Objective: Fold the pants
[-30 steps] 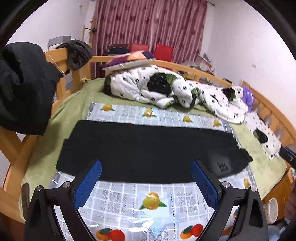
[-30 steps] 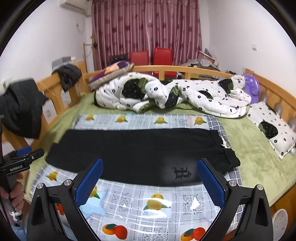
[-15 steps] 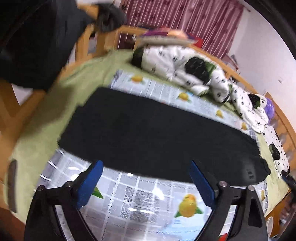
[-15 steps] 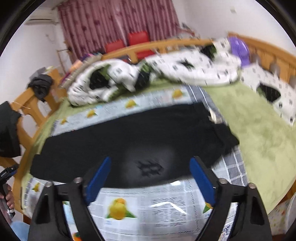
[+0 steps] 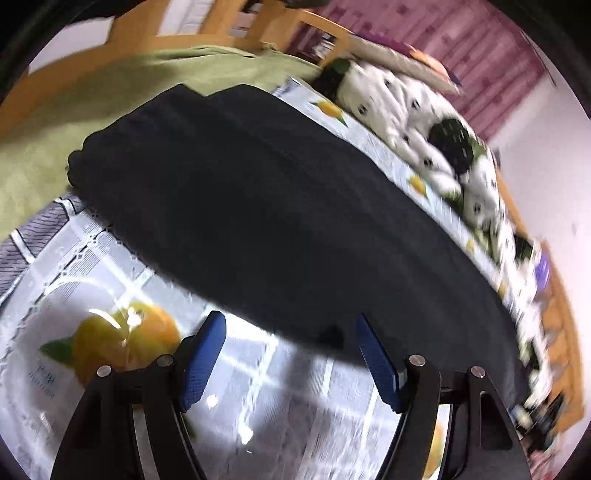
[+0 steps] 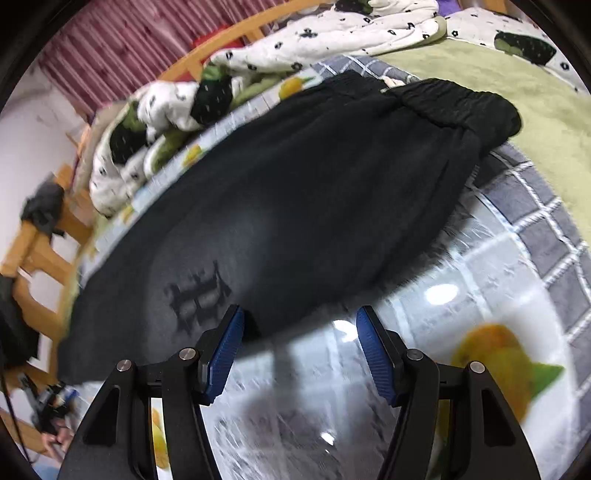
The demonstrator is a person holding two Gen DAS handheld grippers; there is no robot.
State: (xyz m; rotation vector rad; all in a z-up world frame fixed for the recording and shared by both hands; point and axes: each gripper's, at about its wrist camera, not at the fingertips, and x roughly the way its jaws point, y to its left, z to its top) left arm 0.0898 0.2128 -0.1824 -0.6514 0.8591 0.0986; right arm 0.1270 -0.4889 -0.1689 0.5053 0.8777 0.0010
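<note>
Pants (image 5: 280, 206), black and laid out flat at full length, lie on a fruit-printed plastic sheet (image 5: 92, 332) spread over the bed's green blanket (image 5: 110, 88). Taking the pants as landmark: the waistband (image 6: 458, 103) is at their right end, the leg cuffs at their left end, and a white spotted quilt (image 6: 295, 48) is bunched along their far side.

The step in hand looks like the approach to the first fold. The left claw (image 5: 288, 358) hangs just over the pants' near edge toward the cuff end; the right claw (image 6: 297, 350) hangs over the same edge nearer the waistband, beside a dark printed emblem (image 6: 199, 295). Both claws' jaws have just been closing and now stand about half open, with only the hem line showing in the gap between them and no cloth pinched yet.

Next, I judge, each claw must meet the near edge, nip all layers without catching the slick sheet, then lift together and carry the edge across.

Open room: bare sheet on the pants' near side is free for the claws. The far side is tighter, the quilt lying close, and the wooden bed rail (image 5: 258, 26) stands beyond the cuff end.
</note>
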